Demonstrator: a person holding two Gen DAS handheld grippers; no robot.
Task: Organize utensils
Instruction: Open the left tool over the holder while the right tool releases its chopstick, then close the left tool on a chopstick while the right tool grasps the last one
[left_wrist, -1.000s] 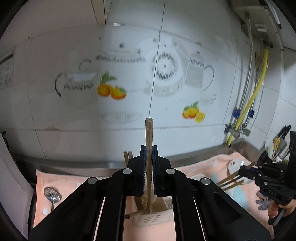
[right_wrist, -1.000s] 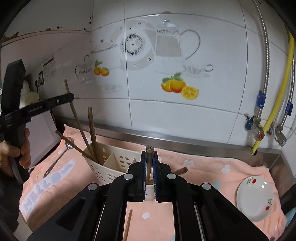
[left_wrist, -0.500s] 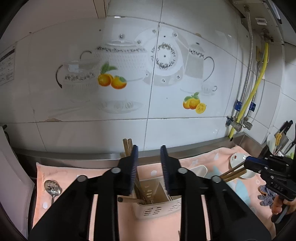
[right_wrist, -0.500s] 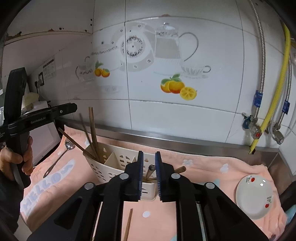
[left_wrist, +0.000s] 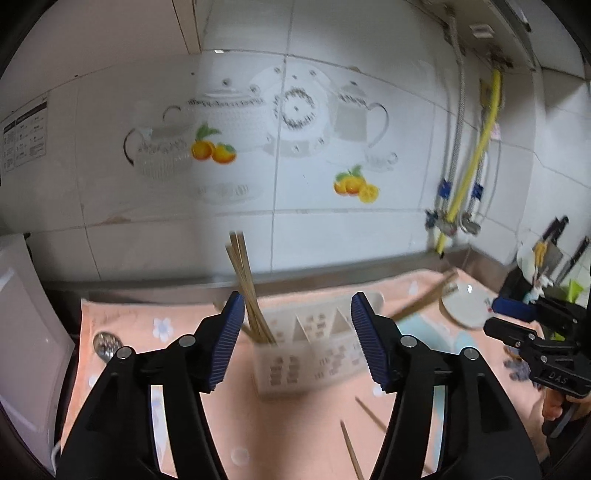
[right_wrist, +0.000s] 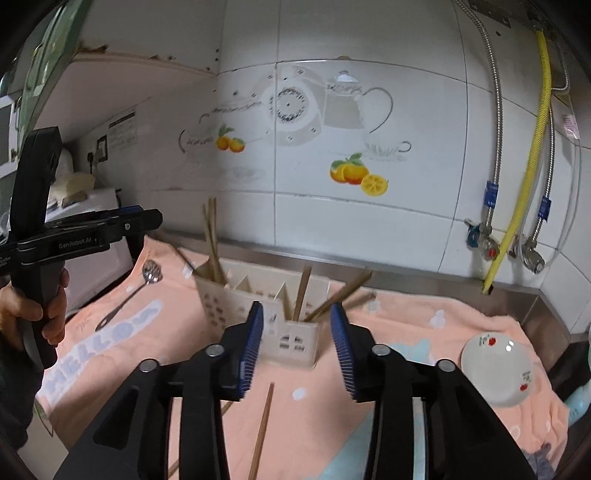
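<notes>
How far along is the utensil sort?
Partway. Done: chopsticks stand in both end compartments of the white caddy. In hand: nothing; left gripper and right gripper are open. Left: loose chopstick and spoon lie on the pink towel.

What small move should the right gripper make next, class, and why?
Probably lower the right gripper, which is open and empty, toward the loose chopstick lying on the pink towel just ahead of it; others already stand in the white caddy.
</notes>
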